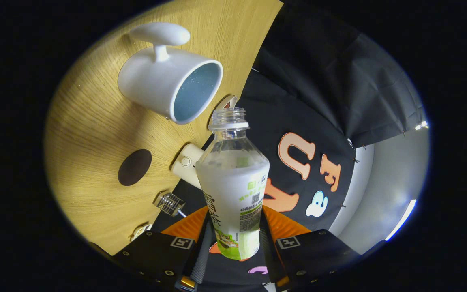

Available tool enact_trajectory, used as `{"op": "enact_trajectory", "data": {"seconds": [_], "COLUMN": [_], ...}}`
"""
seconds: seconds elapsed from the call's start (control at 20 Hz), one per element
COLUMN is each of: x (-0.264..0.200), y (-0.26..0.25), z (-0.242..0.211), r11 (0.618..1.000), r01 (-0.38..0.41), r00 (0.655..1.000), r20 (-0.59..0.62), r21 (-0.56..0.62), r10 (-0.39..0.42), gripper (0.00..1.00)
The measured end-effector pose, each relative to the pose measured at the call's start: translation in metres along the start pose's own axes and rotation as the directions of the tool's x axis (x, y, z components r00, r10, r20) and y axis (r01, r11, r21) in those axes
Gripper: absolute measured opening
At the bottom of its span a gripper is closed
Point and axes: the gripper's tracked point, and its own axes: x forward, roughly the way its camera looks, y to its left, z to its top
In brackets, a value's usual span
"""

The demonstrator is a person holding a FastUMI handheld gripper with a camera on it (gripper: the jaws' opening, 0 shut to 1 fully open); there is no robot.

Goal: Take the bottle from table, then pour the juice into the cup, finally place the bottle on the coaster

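Bottle [233, 182] sits clamped between the two fingers of the hand-held gripper [235, 243], both pressing on its labelled lower body, its open uncapped neck pointing away from them with pale juice filling the body up to the shoulder. Beyond it the wooden bench [91, 117] appears tilted in the view. On the bench stands a white cup [168, 83] with a broad flat handle and a blue inside, its mouth just beyond the bottle's neck. Nearer the fingers a dark round coaster [135, 167] lies flat on the wood, apart from the cup. A small white cylinder [187, 162] sits at the bench edge beside the bottle's shoulder
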Motion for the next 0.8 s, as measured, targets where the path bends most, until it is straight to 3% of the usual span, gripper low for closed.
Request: {"op": "enact_trajectory", "data": {"seconds": [0.2, 0.4, 0.6, 0.8], "x": [0.0, 0.005, 0.014, 0.029], "y": [0.022, 0.023, 0.017, 0.021], "z": [-0.001, 0.001, 0.002, 0.001], "r11": [0.967, 0.869, 0.615, 0.301], "r01": [-0.092, -0.144, -0.172, -0.191], "r00": [0.995, 0.987, 0.979, 0.965], "r20": [-0.012, 0.006, 0.062, 0.123], "r21": [0.239, 0.474, 0.769, 0.934], "r10": [0.097, 0.16, 0.195, 0.23], "gripper": [0.6, 0.6, 0.6, 0.61]}}
